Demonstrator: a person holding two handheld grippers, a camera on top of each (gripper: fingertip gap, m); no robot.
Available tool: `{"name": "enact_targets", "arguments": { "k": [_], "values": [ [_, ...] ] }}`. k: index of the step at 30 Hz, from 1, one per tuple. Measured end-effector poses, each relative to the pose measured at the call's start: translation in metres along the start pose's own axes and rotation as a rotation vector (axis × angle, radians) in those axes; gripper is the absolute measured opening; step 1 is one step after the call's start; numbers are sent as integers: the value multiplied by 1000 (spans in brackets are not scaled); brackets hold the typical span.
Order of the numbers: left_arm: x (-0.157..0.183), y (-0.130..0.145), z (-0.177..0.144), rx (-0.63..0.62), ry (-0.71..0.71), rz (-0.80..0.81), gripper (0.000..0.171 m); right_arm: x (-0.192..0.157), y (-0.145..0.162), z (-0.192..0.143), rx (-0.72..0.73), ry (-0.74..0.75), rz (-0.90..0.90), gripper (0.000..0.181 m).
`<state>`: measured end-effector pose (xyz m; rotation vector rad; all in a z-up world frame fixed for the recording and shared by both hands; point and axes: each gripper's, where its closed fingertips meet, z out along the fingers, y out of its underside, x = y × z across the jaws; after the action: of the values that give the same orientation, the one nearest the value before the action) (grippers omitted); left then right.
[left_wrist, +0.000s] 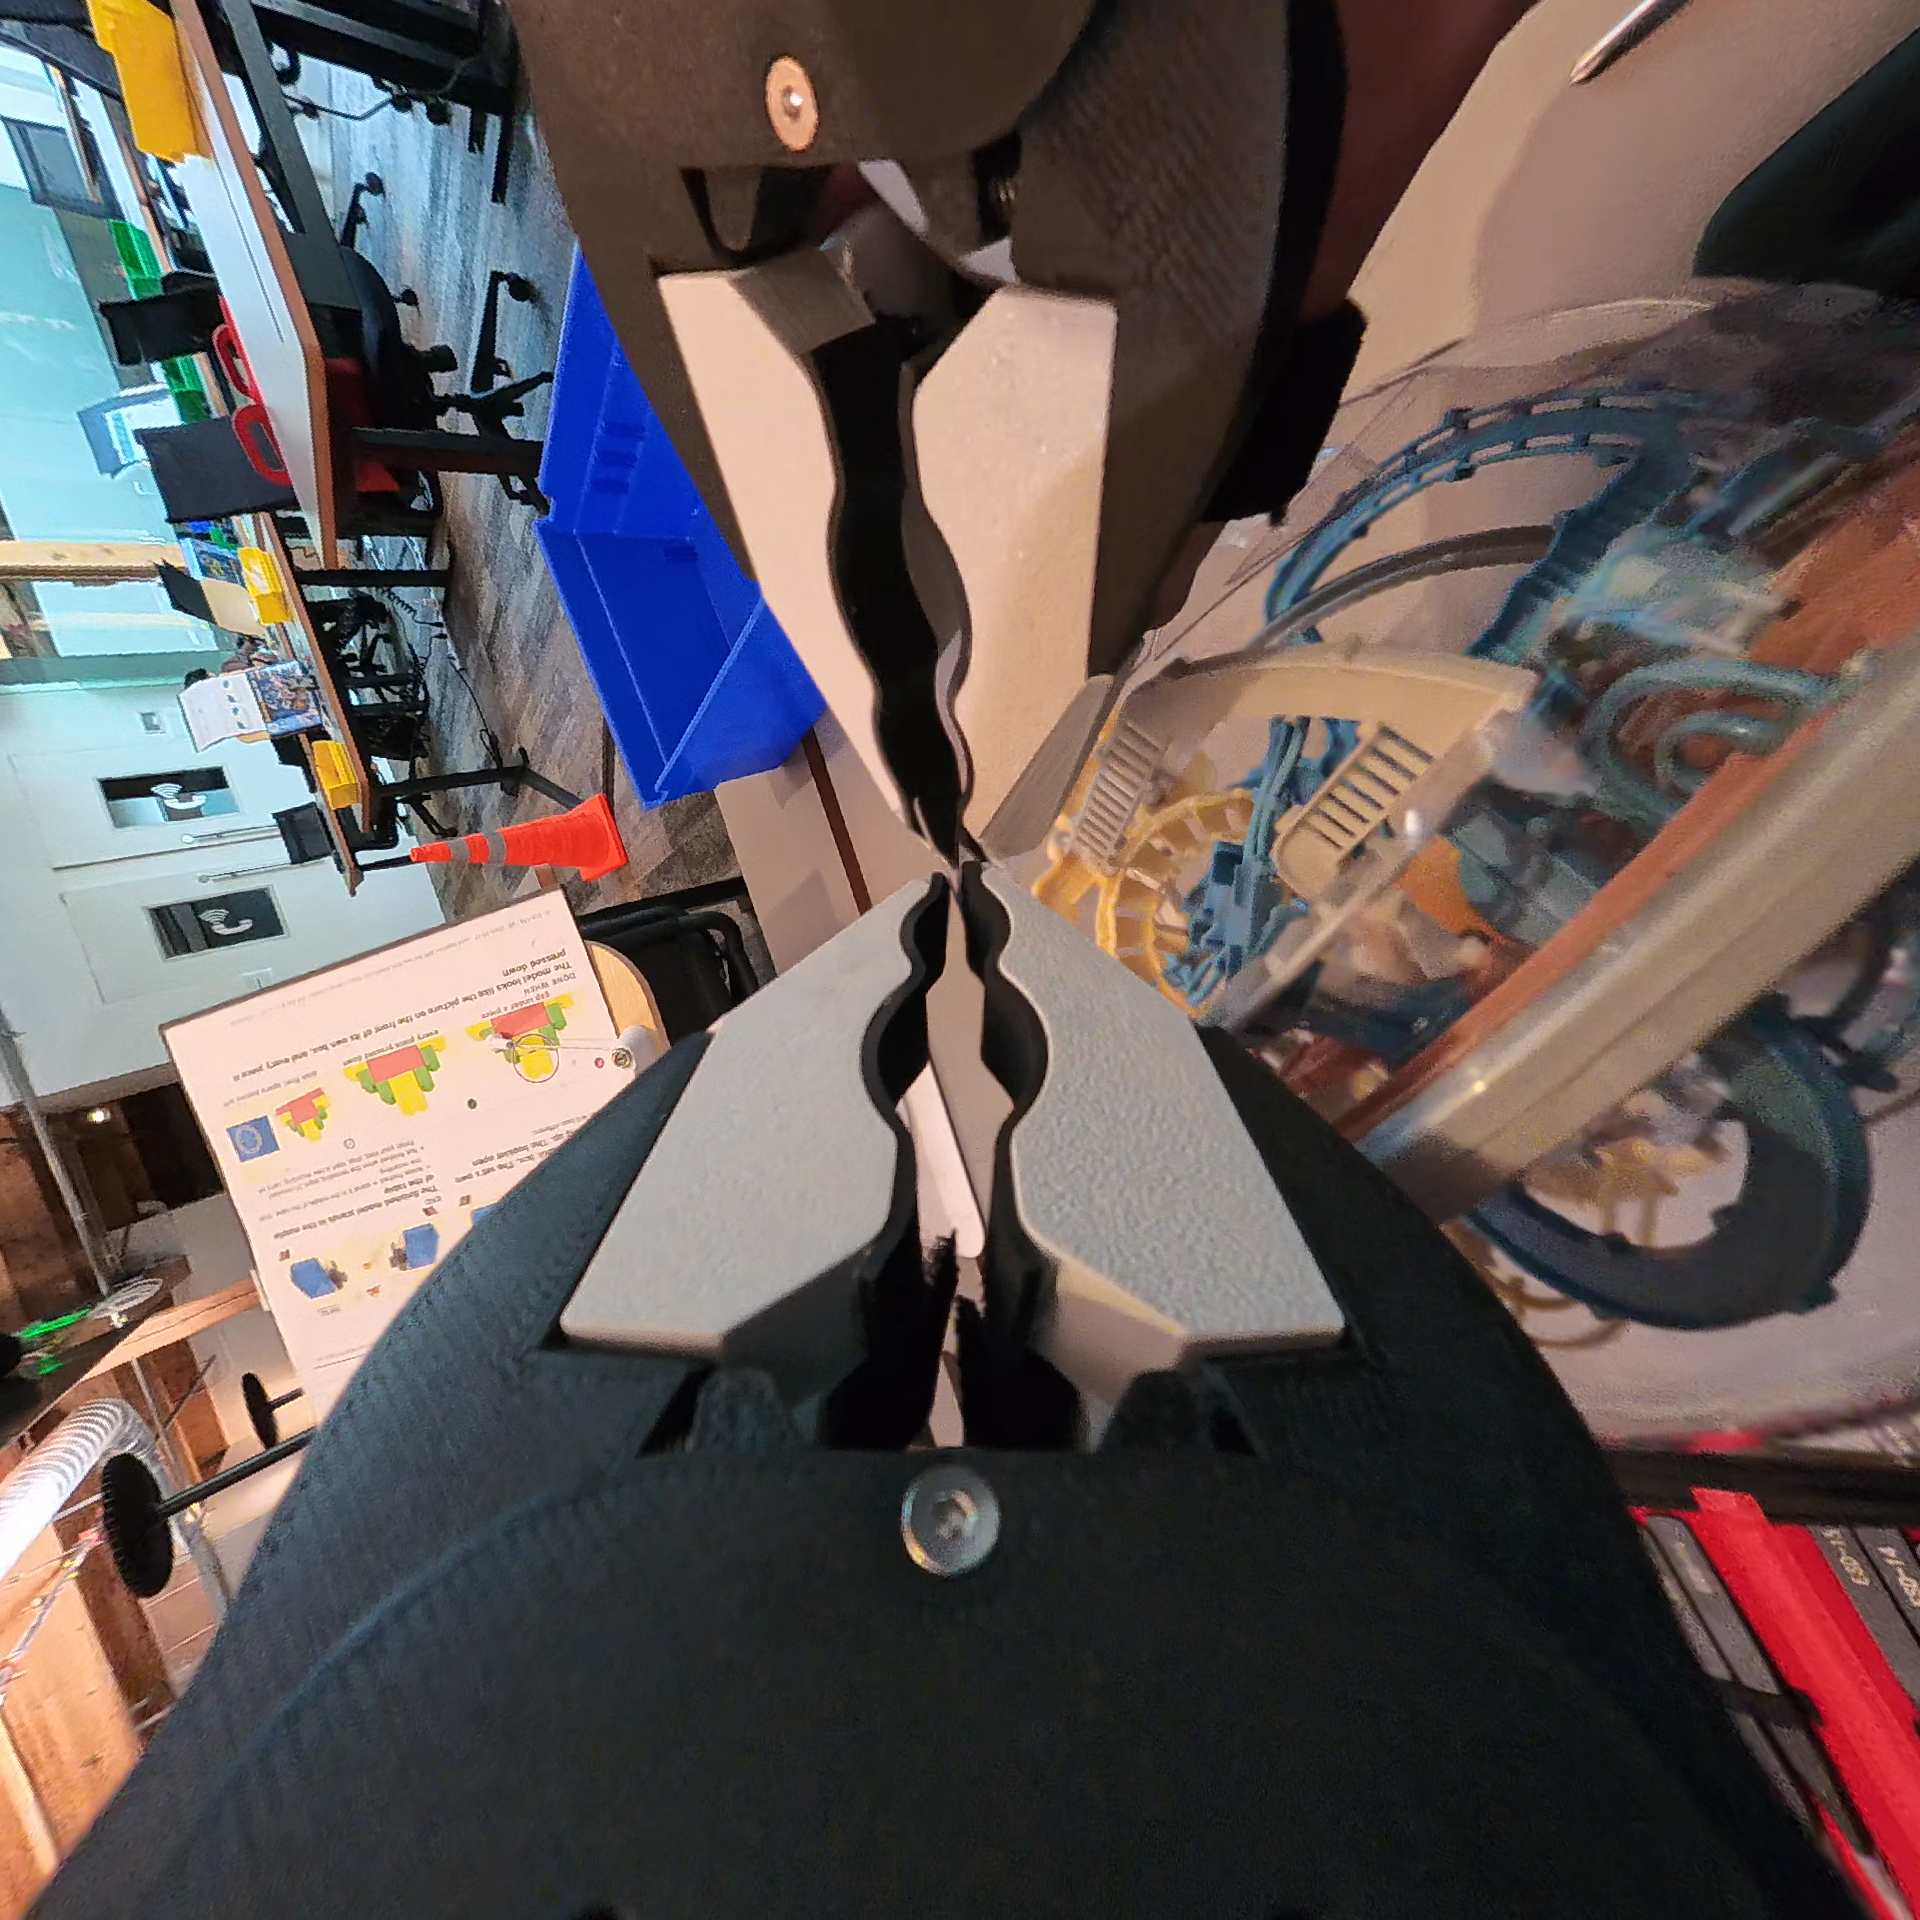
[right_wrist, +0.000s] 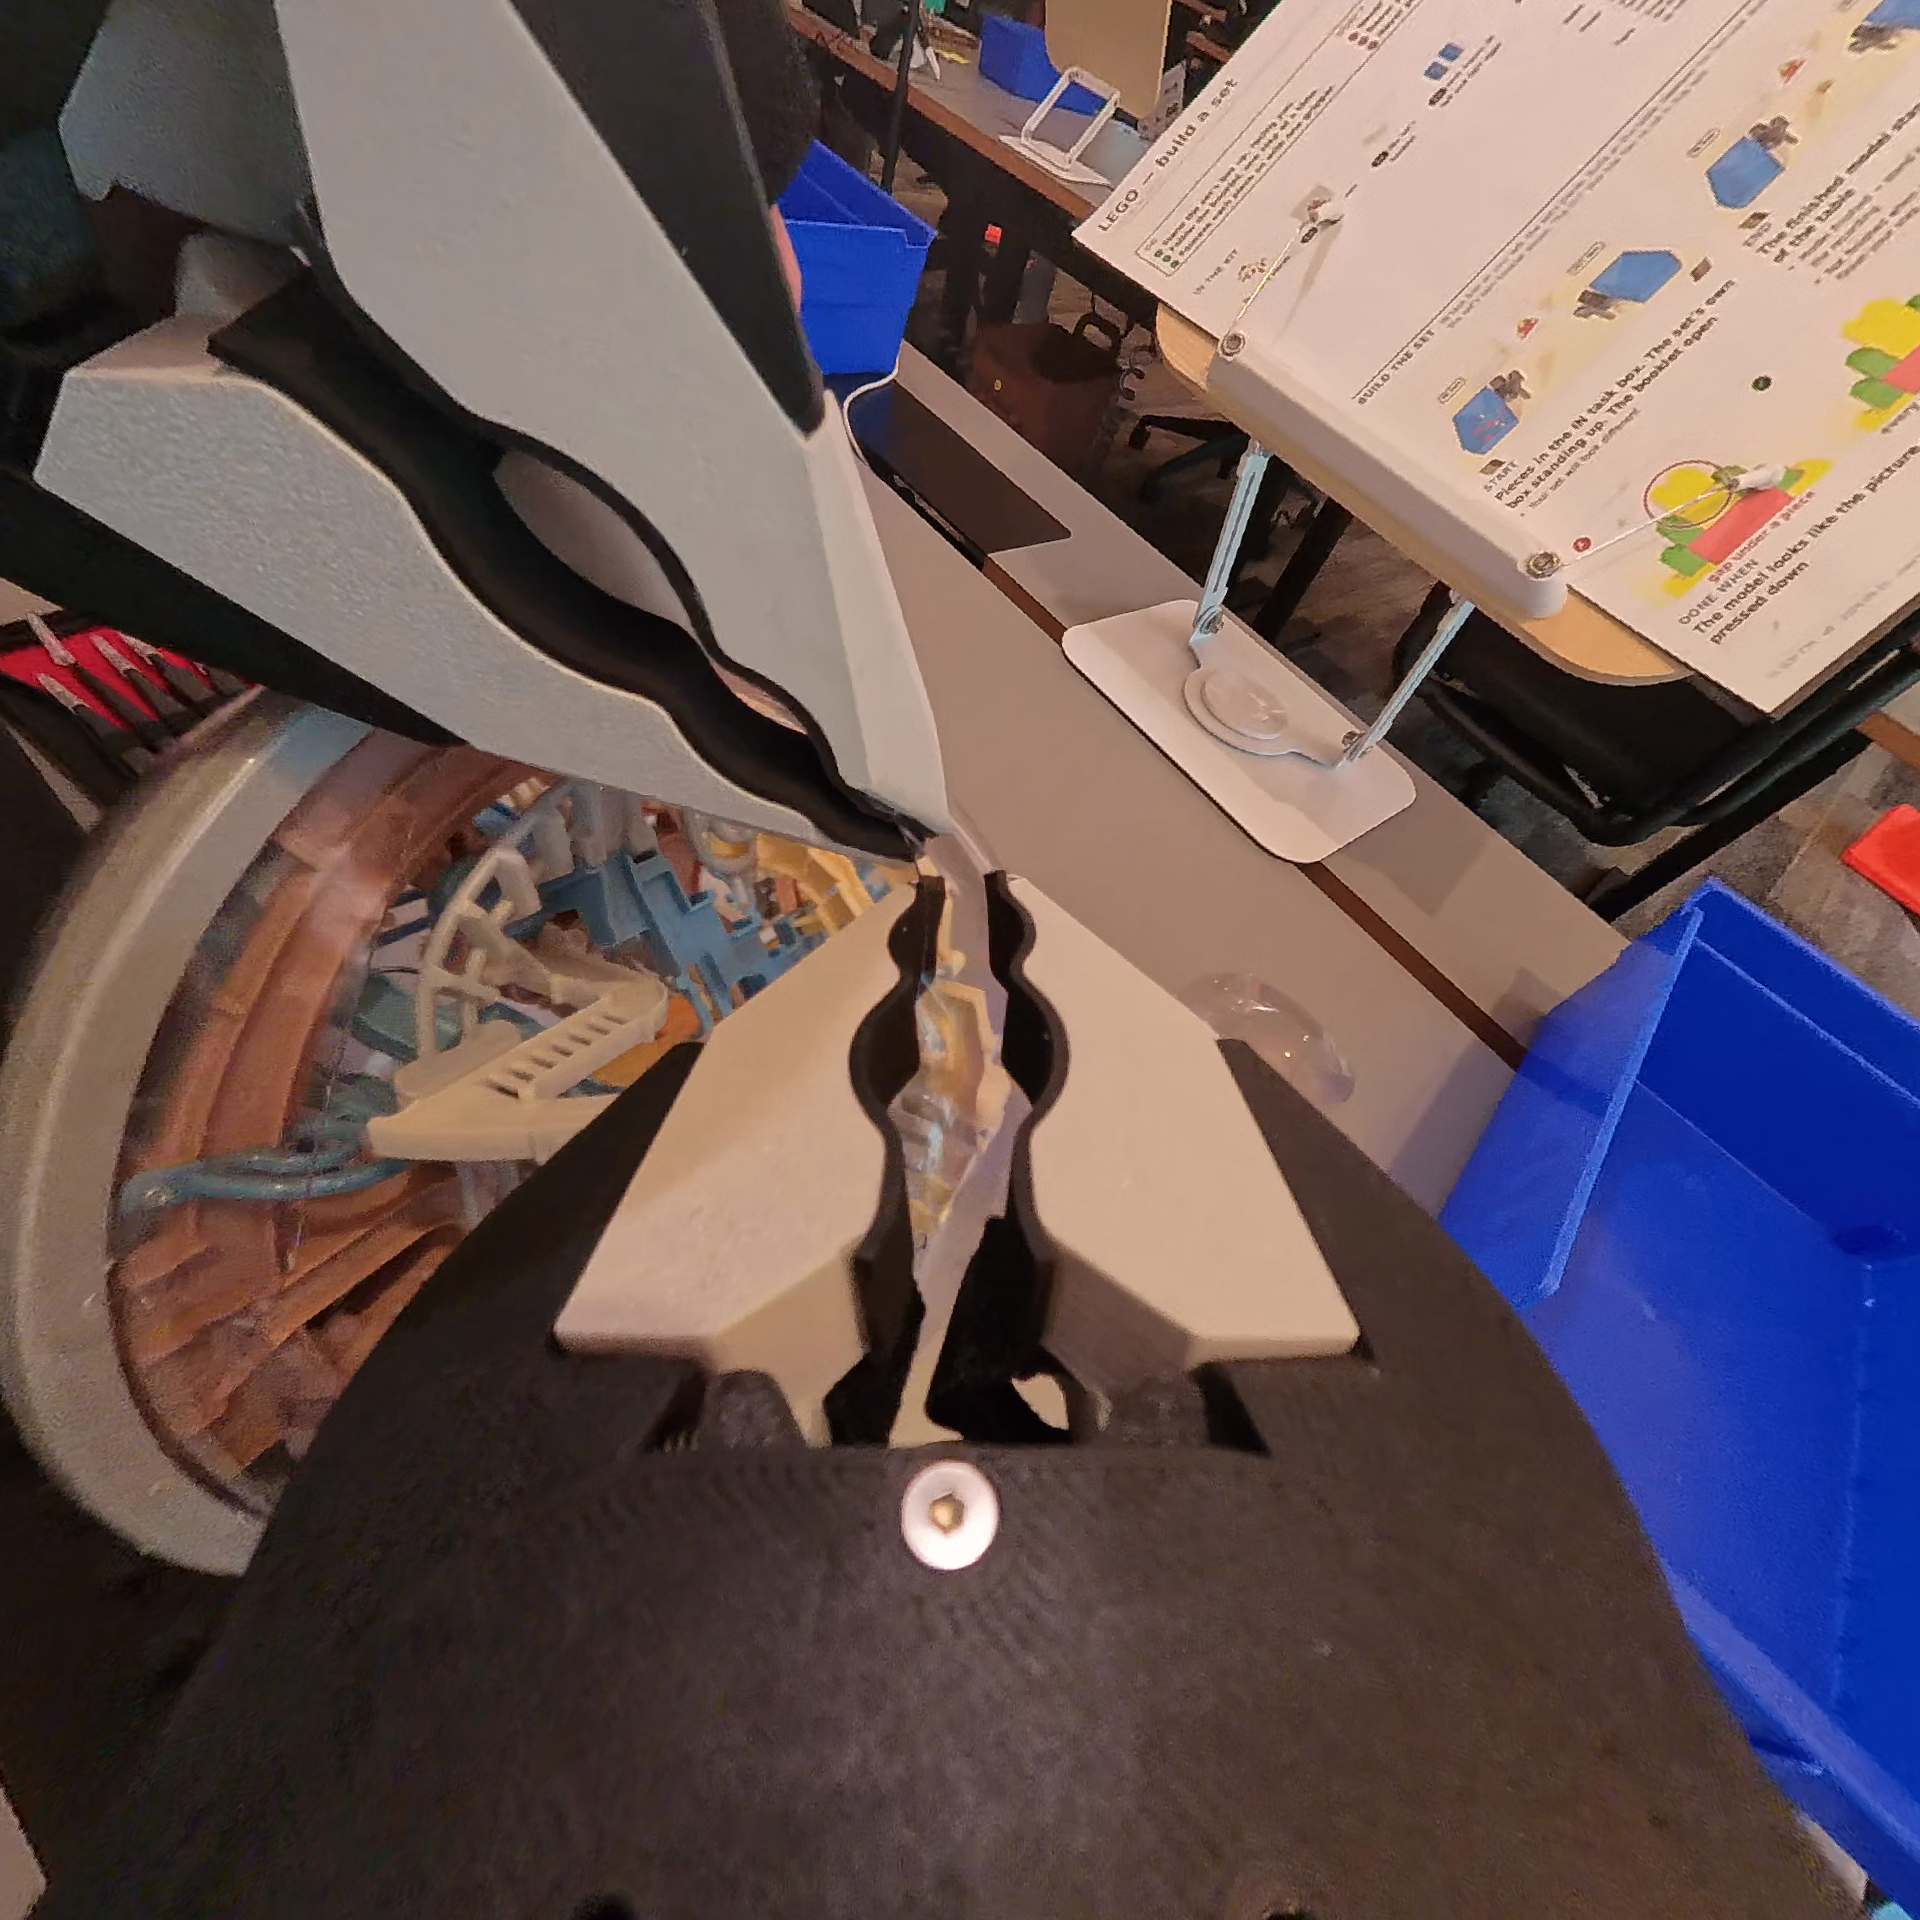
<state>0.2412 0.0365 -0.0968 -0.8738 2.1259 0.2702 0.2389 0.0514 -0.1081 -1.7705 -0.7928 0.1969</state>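
The clear bag (right_wrist: 343, 1049) of blue, cream and yellow plastic parts hangs off the table (right_wrist: 1081, 748), caught by one thin edge of film where both claws meet tip to tip. My right gripper (right_wrist: 962, 885) is pressed together on that film, which I can see creased between its black pads (right_wrist: 1023, 971). The left gripper (right_wrist: 902, 831) comes in from above and to the left, closed on the same edge just beside it. I judge the two grips sit this close so the film stays taut between them while the heavy part of the bag sags away to the side.

From the left wrist view the left gripper (left_wrist: 956, 896) meets the right one nose to nose, bag (left_wrist: 1475, 831) bulging right. Farther out: a blue bin (right_wrist: 1725, 1278), a printed sheet on a stand (right_wrist: 1538, 312) and an orange cone (left_wrist: 540, 842).
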Motion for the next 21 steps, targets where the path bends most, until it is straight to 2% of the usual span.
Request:
{"name": "enact_targets", "arguments": {
  "k": [1,3,5,7,10,12,15,18,21],
  "values": [
    [0,0,0,9,-3,-11,1,-1,1,1,-3,4,-4,5],
    [-6,0,-7,30,-31,-52,17,-3,4,3,-5,0,-3,2],
    [-10,3,-18,48,-26,-96,21,0,8,6,-19,26,-12,0],
    [-14,3,-34,95,5,-150,39,1,10,6,-23,30,-8,0],
    [9,-15,-66,272,259,-232,60,1,10,5,-17,28,-13,0],
    [34,-23,-83,321,475,-251,80,-2,8,6,-15,21,-21,0],
    [70,-9,-77,215,640,-170,93,-4,5,7,-15,23,-39,0],
    [87,1,-56,136,641,-131,104,-1,-1,6,5,58,-52,0],
    [84,3,-44,94,578,-118,96,8,-8,5,25,146,-94,0]
  ]
}}
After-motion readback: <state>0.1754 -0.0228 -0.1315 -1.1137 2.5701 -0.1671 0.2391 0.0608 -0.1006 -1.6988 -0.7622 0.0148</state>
